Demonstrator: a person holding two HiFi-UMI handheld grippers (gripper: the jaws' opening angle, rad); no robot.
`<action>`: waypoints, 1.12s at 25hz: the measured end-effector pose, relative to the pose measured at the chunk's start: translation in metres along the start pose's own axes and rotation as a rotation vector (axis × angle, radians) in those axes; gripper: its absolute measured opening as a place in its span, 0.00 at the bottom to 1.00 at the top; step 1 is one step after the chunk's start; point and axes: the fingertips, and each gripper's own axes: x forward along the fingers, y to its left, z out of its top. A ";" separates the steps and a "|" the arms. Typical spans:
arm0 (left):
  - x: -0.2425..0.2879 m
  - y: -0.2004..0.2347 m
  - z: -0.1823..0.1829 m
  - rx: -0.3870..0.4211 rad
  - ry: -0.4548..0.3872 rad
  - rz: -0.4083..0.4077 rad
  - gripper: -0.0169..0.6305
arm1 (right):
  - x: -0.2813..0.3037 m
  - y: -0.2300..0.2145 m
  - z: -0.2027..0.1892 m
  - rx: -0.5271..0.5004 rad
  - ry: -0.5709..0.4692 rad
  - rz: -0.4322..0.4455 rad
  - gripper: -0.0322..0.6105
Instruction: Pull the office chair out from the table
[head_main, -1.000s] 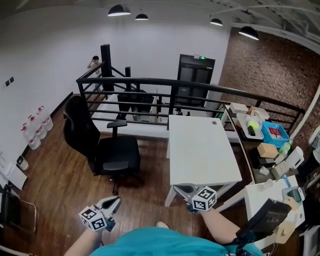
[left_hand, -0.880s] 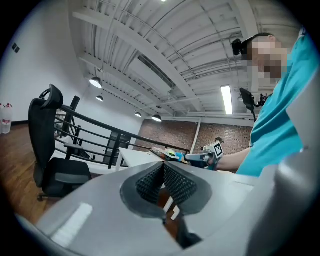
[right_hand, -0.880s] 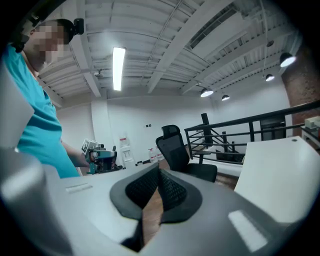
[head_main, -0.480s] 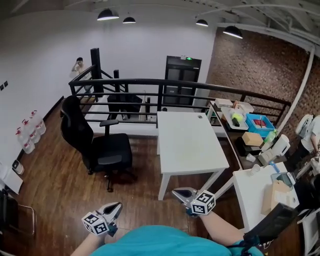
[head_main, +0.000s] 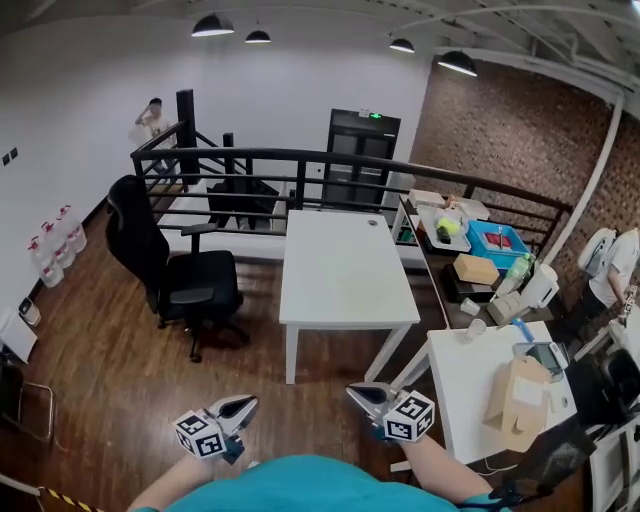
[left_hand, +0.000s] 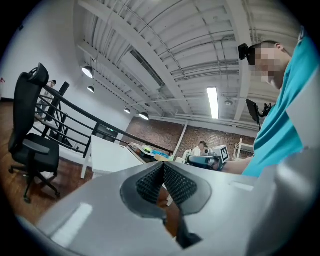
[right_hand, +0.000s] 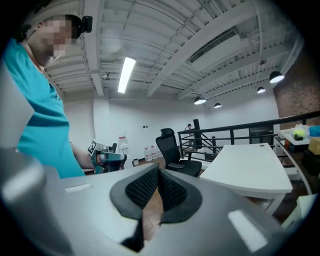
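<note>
Left gripper (head_main: 243, 405) and right gripper (head_main: 358, 393) are both clenched tight and empty, with the office chair (head_main: 170, 265) well apart at ten o'clock.

Floor (head_main: 100, 350) – glossy wood planks; table (head_main: 345, 270) – smooth matt white; chair (head_main: 200, 282) – blk fabric; wall (head_main: 480, 140) – rough brick.

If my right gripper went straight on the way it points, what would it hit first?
Most likely the office chair: the right gripper, jaws shut, aims toward it, with the white table off to its right. Depth is unclear.
</note>
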 end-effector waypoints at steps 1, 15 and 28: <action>0.006 -0.014 -0.008 -0.007 0.005 -0.007 0.06 | -0.015 0.003 0.001 -0.008 0.005 -0.002 0.05; -0.103 -0.107 0.003 0.062 -0.017 -0.077 0.06 | -0.066 0.133 -0.015 0.038 0.007 -0.106 0.05; -0.249 -0.160 0.027 0.030 -0.003 -0.109 0.06 | -0.046 0.282 -0.002 0.068 0.020 -0.132 0.05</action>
